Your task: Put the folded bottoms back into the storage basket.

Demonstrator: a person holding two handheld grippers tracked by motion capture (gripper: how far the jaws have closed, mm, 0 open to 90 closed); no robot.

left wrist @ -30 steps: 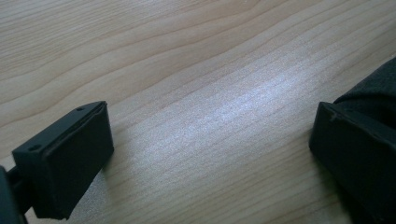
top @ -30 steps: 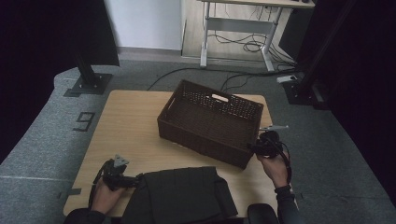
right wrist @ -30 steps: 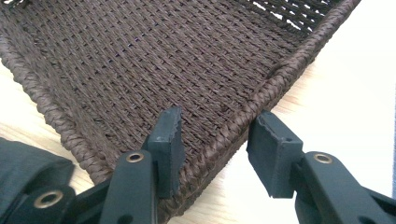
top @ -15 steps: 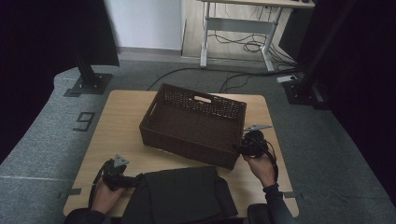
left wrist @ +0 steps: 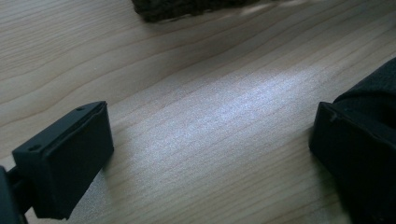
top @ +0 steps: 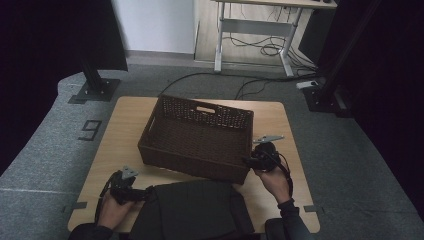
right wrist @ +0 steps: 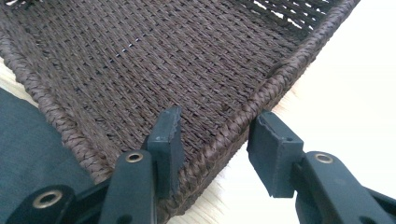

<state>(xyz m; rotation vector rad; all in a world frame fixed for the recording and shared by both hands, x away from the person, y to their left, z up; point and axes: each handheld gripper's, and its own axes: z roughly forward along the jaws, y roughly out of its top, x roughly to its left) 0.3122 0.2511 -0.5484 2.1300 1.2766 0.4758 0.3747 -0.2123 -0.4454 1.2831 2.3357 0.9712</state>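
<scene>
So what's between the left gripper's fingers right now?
Bare wooden tabletop, as the left gripper view shows. The fingers stand wide apart, and the dark folded cloth lies just behind the right-hand one.

On the table there is one brown woven basket, one dark folded cloth and two hand-held grippers

The high view is dimly lit, with black masses at both sides, and the table is seen soft and grainy under weak overhead light. In the left gripper view, a pale sheen is spread across the middle of the wood, and the basket at the top edge is blurred. In the right gripper view, the weave is rendered sharply, while the table at the right edge is blown out to near white.
</scene>
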